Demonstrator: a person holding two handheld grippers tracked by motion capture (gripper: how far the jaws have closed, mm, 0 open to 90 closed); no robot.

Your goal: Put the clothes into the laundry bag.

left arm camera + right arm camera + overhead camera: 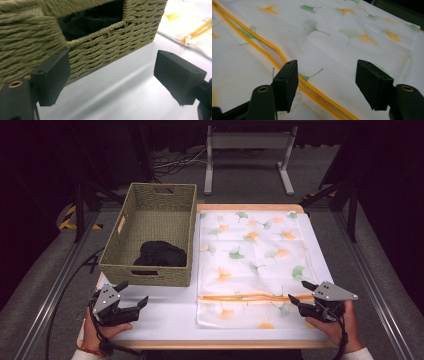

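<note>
Now both grippers are held wide and empty: left gripper [134,296] beside the wicker basket [145,270], right gripper [298,293] over the zippered laundry bag [255,265].

R claw [327,83] agape, empty | over leaf-print bag [332,42] | orange zip [272,53] between jaws
</note>
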